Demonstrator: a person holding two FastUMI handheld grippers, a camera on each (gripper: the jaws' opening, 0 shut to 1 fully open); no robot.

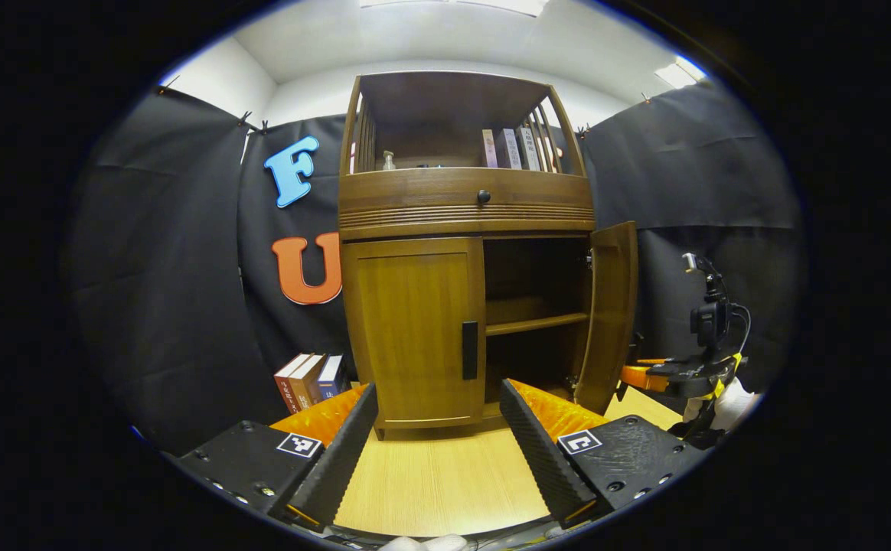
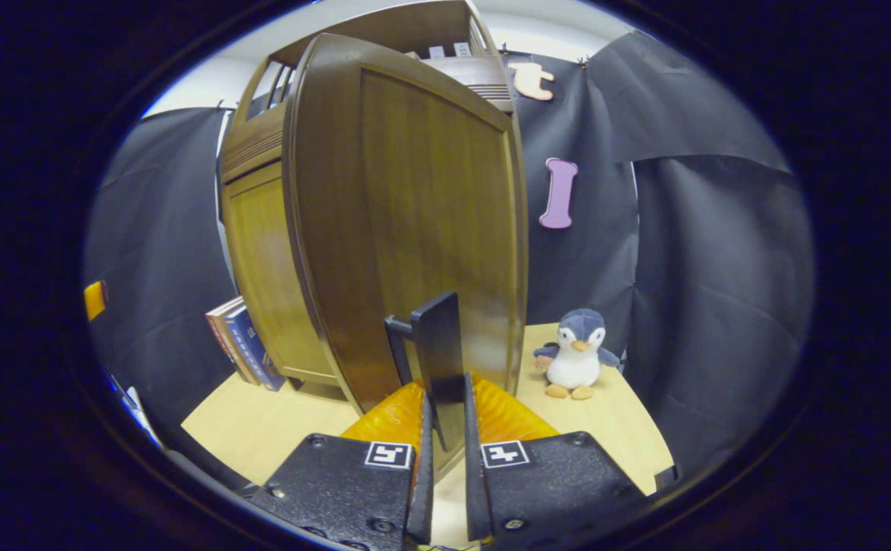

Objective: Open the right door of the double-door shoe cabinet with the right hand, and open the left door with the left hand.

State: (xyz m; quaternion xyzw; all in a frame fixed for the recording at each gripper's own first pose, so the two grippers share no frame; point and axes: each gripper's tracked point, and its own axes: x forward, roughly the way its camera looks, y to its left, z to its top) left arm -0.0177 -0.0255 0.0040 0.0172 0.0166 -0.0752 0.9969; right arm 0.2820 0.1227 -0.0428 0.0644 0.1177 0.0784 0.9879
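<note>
Right gripper (image 2: 445, 451) fingers are pinching the right door (image 2: 415, 222) handle (image 2: 439, 356), hiding its lower end. Left gripper (image 1: 438, 432) is hovering wide open before the closed left door (image 1: 415, 329).

book spines (image 1: 508, 148) on cabinet shelf, lettering too small to read

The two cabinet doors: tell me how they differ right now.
The left door is shut flush with the cabinet; the right door stands swung open, showing a shelf inside. The left door's handle is free, with the left gripper open before it; the right door's handle sits between the right gripper's fingers. Both are brown wood with dark handles.
</note>
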